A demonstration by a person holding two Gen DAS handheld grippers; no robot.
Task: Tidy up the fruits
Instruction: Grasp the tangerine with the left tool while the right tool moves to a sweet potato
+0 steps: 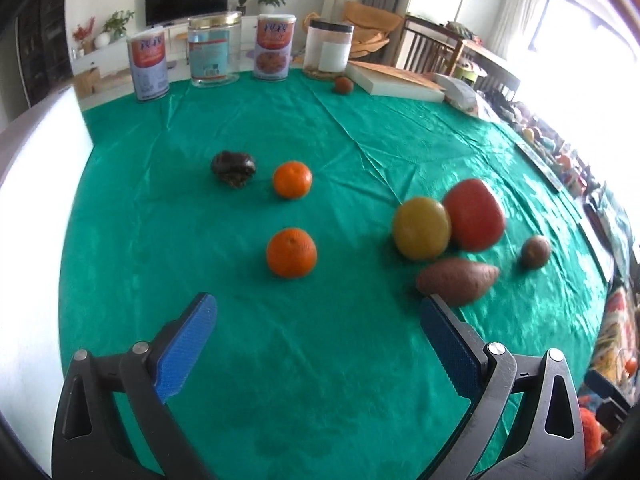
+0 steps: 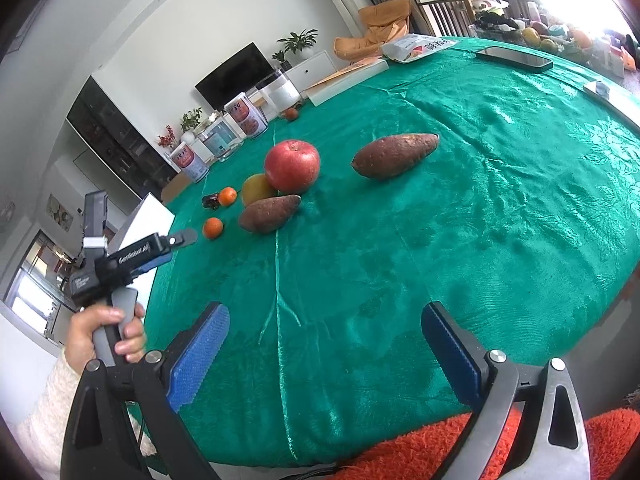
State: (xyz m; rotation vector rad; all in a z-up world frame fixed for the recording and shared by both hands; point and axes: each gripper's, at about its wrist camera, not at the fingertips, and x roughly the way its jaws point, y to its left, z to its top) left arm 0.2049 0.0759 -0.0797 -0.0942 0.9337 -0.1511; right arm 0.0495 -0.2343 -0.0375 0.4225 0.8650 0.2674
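On the green tablecloth (image 1: 320,360) lie two tangerines, near (image 1: 291,253) and far (image 1: 292,179), a dark wrinkled fruit (image 1: 233,167), a yellow fruit (image 1: 421,227), a red apple (image 1: 473,213), a sweet potato (image 1: 456,280) and a small brown fruit (image 1: 535,252). My left gripper (image 1: 319,340) is open and empty, just short of the near tangerine. My right gripper (image 2: 325,350) is open and empty over the cloth. The right wrist view shows the apple (image 2: 292,165), two sweet potatoes (image 2: 269,213) (image 2: 394,155), the tangerines (image 2: 212,227) and the left gripper (image 2: 176,240) at the left.
Two printed cans (image 1: 147,65) (image 1: 273,47) and two clear jars (image 1: 213,50) (image 1: 328,49) stand along the far edge, with a small reddish fruit (image 1: 343,85) and a white board (image 1: 394,80). A phone (image 2: 514,58) and a snack bag (image 2: 416,48) lie at the far right.
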